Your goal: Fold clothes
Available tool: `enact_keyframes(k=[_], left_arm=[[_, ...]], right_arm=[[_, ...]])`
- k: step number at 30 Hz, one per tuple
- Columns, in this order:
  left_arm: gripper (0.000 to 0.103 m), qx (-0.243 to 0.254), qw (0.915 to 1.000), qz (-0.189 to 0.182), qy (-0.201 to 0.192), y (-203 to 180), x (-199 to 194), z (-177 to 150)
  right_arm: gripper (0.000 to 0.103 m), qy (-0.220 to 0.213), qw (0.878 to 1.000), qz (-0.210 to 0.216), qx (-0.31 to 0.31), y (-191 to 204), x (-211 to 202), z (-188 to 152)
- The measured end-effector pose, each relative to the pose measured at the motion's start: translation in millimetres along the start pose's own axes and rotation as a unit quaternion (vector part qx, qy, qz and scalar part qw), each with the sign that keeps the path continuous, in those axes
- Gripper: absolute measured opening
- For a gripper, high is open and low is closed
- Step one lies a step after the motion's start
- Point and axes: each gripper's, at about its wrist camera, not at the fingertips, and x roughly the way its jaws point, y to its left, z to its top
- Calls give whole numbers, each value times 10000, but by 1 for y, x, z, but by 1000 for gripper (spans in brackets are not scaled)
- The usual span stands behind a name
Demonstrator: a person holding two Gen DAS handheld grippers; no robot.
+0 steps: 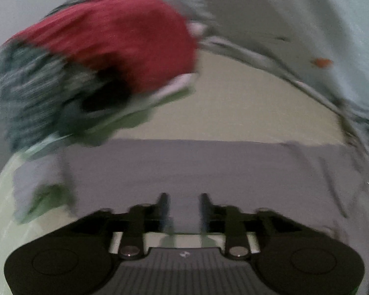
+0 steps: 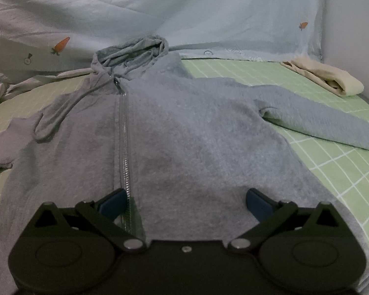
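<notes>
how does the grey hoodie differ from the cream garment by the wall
The grey zip hoodie lies spread open and flat, front up, with one sleeve stretched out; the cream garment is already folded into a compact bundle. The hoodie covers most of the bed's middle, while the cream garment sits small at the far right edge by the wall. The hoodie is grey, the other pale cream. Both rest on the green checked sheet.

So it's a bed with a green checked sheet (image 2: 332, 152). A grey zip hoodie (image 2: 184, 127) lies flat on it, a folded cream garment (image 2: 332, 78) near the far corner, a pale blue carrot-print duvet (image 2: 209, 19) bunched behind.
</notes>
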Motion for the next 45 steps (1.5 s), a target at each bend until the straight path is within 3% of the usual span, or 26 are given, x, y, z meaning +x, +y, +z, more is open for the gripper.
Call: enact_keyframes(k=[1,4,9,14,16,17,19,20,22,23,28,31,35,37,38,39,41,42,43,45], left_arm=[[65,-266,9995,151,17,12,2,1],[68,-1183,9926,272,87,54,10,5],[76,-2326,9721,290,12,102,17,8],[77,-2990,9534,399,-54,128,29,10],[75,-2969,9534,521,-95,128,34,13],[73,-2819,9572,651,-115,123,35,16],[52,-2406,9659,943,-127,112,38,22],[46,-2152,9704,1087,-99,105,41,24],[17,-1603,9782,1322,-72,86,43,25],[13,-1402,9812,1322,-89,78,43,24],[10,-223,9924,1133,-415,18,24,16],[6,562,9939,583,-747,-23,6,14],[6,1491,9822,-202,-1123,-78,-14,6],[7,1798,9749,-773,-1059,-96,-22,2],[8,1964,9693,-1078,-1011,-104,-26,0],[17,2191,9612,-1353,-990,-113,-31,-4],[49,2657,9448,-1677,-922,-128,-41,-15],[76,2795,9399,-1746,-897,-134,-43,-21],[88,2864,9375,-1769,-886,-135,-43,-28],[91,2948,9358,-1764,-784,-137,-41,-33]], right_arm=[[103,-5,10000,-7,0,0,0,0],[103,-1,10000,-19,-4,1,1,0],[103,13,10000,-42,-18,1,1,1],[103,28,10000,-64,-25,1,1,2],[103,29,10000,-72,-29,1,1,2],[103,29,10000,-80,-32,1,1,2],[103,23,10000,-80,-35,0,1,2],[103,19,10000,-81,-34,1,2,2],[103,15,10000,-84,-34,1,2,2],[103,11,10000,-85,-33,1,2,2],[103,-3,10000,-84,-28,1,1,2],[103,-6,10000,-83,-31,1,2,2],[103,-4,10000,-87,-33,1,1,1],[103,-5,10000,-87,-34,1,1,1],[103,-6,10000,-87,-33,1,1,1],[103,-6,10000,-88,-34,1,1,1],[103,-1,9999,-96,-38,1,1,1],[103,2,9999,-100,-41,1,1,1],[103,6,9999,-103,-46,2,1,1],[103,23,9999,-107,-53,2,1,2]])
